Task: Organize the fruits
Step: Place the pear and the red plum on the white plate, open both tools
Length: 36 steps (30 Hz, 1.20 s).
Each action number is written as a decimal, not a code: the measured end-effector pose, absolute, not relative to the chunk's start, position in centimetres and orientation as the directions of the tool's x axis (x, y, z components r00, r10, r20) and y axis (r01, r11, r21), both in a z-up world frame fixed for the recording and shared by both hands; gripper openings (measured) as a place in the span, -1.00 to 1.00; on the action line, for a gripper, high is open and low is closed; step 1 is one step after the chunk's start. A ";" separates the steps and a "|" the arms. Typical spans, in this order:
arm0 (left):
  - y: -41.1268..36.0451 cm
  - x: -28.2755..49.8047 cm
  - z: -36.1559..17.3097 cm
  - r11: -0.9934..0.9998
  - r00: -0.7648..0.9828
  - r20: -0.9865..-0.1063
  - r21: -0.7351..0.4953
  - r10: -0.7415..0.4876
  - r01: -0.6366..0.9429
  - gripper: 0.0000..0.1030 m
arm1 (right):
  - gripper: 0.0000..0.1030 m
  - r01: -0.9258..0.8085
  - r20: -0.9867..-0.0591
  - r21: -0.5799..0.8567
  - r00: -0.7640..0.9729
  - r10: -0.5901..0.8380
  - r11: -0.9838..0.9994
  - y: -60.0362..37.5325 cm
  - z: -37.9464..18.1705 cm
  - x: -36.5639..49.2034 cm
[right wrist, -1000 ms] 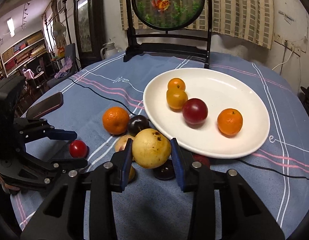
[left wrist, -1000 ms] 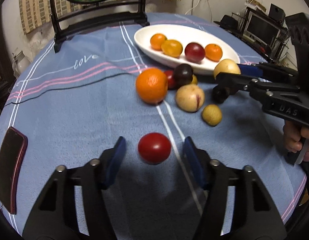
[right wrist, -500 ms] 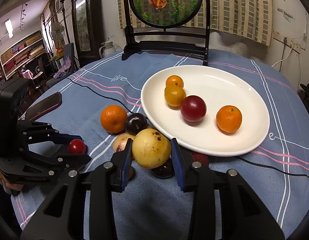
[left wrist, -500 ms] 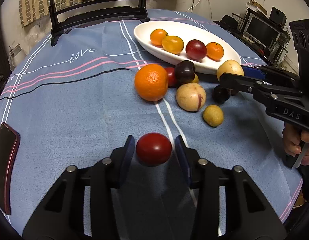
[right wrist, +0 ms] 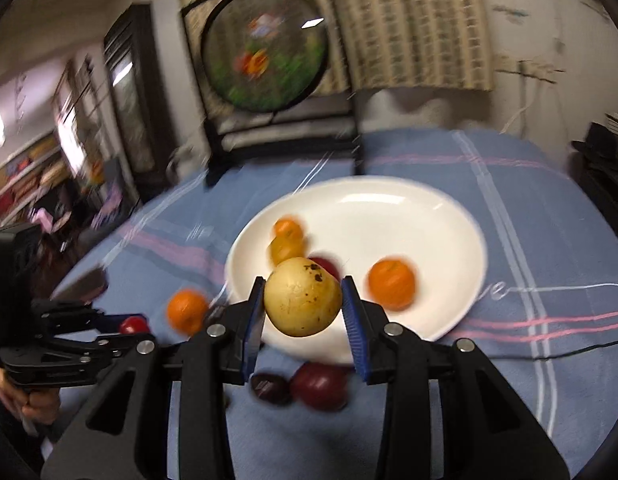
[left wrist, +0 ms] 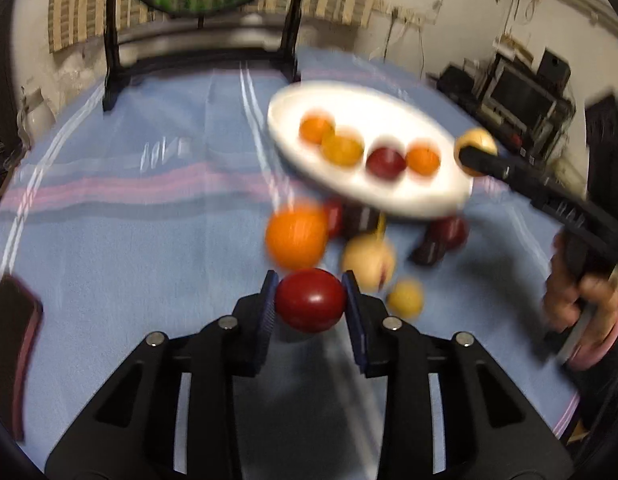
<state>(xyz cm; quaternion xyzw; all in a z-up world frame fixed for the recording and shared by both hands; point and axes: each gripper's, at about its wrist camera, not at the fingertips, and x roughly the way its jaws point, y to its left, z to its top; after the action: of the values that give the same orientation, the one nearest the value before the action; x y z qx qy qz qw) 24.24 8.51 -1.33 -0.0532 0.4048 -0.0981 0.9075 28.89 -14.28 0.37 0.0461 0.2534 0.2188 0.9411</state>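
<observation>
My left gripper (left wrist: 309, 300) is shut on a small red fruit (left wrist: 310, 300) and holds it above the blue cloth. My right gripper (right wrist: 303, 306) is shut on a pale yellow spotted fruit (right wrist: 302, 297) and holds it raised over the near rim of the white plate (right wrist: 409, 216). The plate (left wrist: 361, 104) holds several fruits: oranges, a yellow one and a dark red one. Loose fruits lie beside the plate: a large orange (left wrist: 297, 236), a pale fruit (left wrist: 367, 261), a small yellow one (left wrist: 405, 299) and dark plums (right wrist: 321, 386). Both views are motion-blurred.
A black stand with a round painted screen (right wrist: 265, 48) stands at the table's far edge. A dark phone (left wrist: 11, 332) lies on the cloth at the left. A black cable (right wrist: 581, 347) runs across the cloth at the right. Shelves and electronics surround the table.
My left gripper has closed on the red fruit and lifted it off the cloth. My right gripper has lifted the yellow fruit and moved it over the plate's rim.
</observation>
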 end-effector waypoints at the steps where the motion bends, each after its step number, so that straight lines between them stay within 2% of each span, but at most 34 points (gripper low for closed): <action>1: 8.2 25.1 -0.5 0.976 0.667 -0.712 -0.172 -0.219 0.137 -0.36 | -0.26 -0.357 -0.439 0.199 0.800 0.409 0.913 -15.0 0.6 29.4; 4: 6.0 29.5 2.0 0.971 0.693 -0.680 -0.166 -0.240 0.173 -0.36 | -0.27 -0.278 -0.432 0.180 0.839 0.329 0.944 -16.7 0.2 31.5; 6: 4.2 33.0 2.8 0.969 0.694 -0.677 -0.160 -0.245 0.186 -0.36 | -0.27 -0.243 -0.451 0.225 0.832 0.322 0.943 -18.0 -0.4 33.1; 11: 0.7 40.3 0.8 0.978 0.627 -0.752 -0.133 -0.205 0.160 -0.36 | -0.27 -0.231 -0.489 0.209 0.816 0.306 0.950 -18.3 -1.5 35.8; 16: -0.9 42.8 -1.4 0.985 0.580 -0.798 -0.102 -0.164 0.137 -0.35 | -0.25 -0.243 -0.523 0.216 0.789 0.322 0.946 -18.5 -2.2 37.1; 17: -0.8 42.8 -1.7 0.988 0.579 -0.802 -0.085 -0.143 0.125 -0.35 | -0.18 -0.254 -0.527 0.214 0.783 0.330 0.943 -18.4 -2.1 37.1; 18: -0.7 42.8 -1.8 0.990 0.581 -0.804 -0.076 -0.130 0.116 -0.33 | 0.04 -0.265 -0.527 0.213 0.779 0.339 0.940 -18.2 -2.0 37.1; 19: -0.6 42.6 -1.8 0.991 0.579 -0.805 -0.080 -0.128 0.108 -0.29 | 0.22 -0.270 -0.518 0.210 0.785 0.341 0.940 -18.0 -1.8 36.9; 21: 0.0 42.0 -1.6 0.992 0.582 -0.804 -0.091 -0.122 0.083 0.25 | 0.22 -0.277 -0.478 0.182 0.813 0.331 0.943 -17.8 -0.8 35.8; 27: 1.5 35.9 1.8 0.999 0.682 -0.731 -0.028 -0.036 0.023 0.75 | 0.23 -0.339 -0.466 0.187 0.796 0.387 0.922 -17.6 0.8 32.9; 31: 3.1 30.7 2.3 0.999 0.697 -0.717 -0.027 0.008 -0.039 0.78 | 0.23 -0.385 -0.483 0.170 0.770 0.417 0.907 -16.9 1.2 30.7; 34: 4.7 26.9 1.1 0.996 0.705 -0.709 -0.071 -0.014 -0.052 0.79 | 0.23 -0.413 -0.522 0.136 0.743 0.420 0.900 -16.1 0.6 29.1; 36: 5.2 24.7 0.0 0.998 0.718 -0.696 -0.058 -0.015 -0.036 0.79 | 0.23 -0.434 -0.542 0.121 0.724 0.425 0.893 -15.6 0.0 27.9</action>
<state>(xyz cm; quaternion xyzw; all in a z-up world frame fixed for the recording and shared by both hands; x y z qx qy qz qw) 24.74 5.23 0.00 -0.0335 0.3758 0.0058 0.9261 27.93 -15.63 0.00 -0.0072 0.2903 0.2314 0.9285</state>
